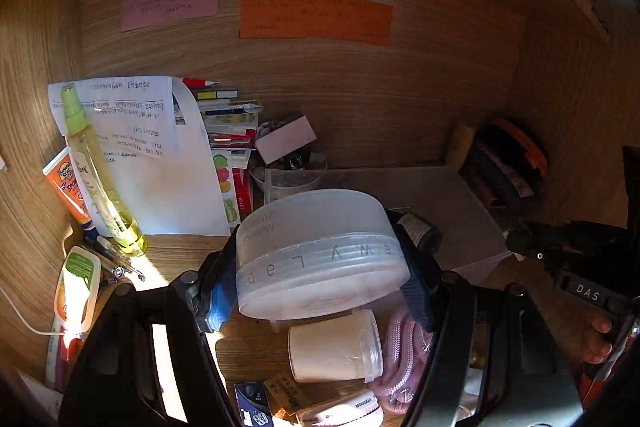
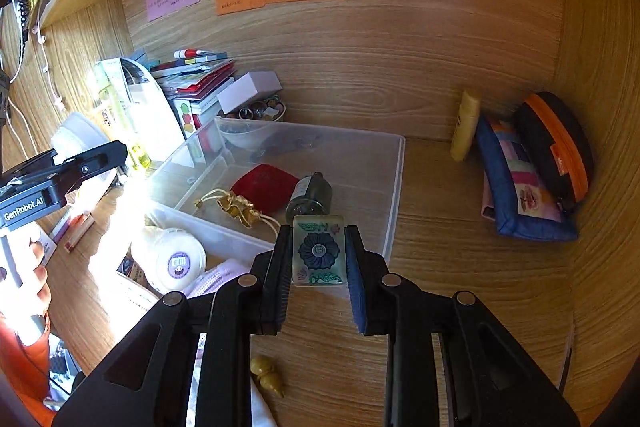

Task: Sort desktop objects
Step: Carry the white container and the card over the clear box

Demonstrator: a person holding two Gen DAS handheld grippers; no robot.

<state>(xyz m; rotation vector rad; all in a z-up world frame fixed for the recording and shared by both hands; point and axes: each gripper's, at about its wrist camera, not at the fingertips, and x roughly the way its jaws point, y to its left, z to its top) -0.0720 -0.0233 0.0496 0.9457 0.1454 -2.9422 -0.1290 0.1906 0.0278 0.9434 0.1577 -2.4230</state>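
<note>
A: Left view first. What have you got?

B: My left gripper (image 1: 320, 291) is clamped about half wide on a frosted tub (image 1: 320, 251), one pad on each side of it, and the tub is off the desk, above a small jar (image 1: 336, 347) and a pink cord (image 1: 404, 359). The bin (image 1: 460, 211) is just behind. I'd keep the tub level and squeeze steadily, because its wall looks slick (only the pad tips bite).

A: Anything unclear there?

B: The tub hides most of the bin floor, and its lettering reads only in part.

A: And the right view?

B: My right gripper (image 2: 318, 259) is pinched tight on a tile (image 2: 319, 250) with a blue flower, upright between the pads, at the bin's (image 2: 394, 187) near rim. A red pouch (image 2: 264, 187) and a dark bottle (image 2: 310, 195) already lie inside, so I'd set the tile down in the clear floor to the right.

A: Hidden bits?

B: The tile's lower edge sits behind my fingers, and glare washes out the desk at left.
</note>
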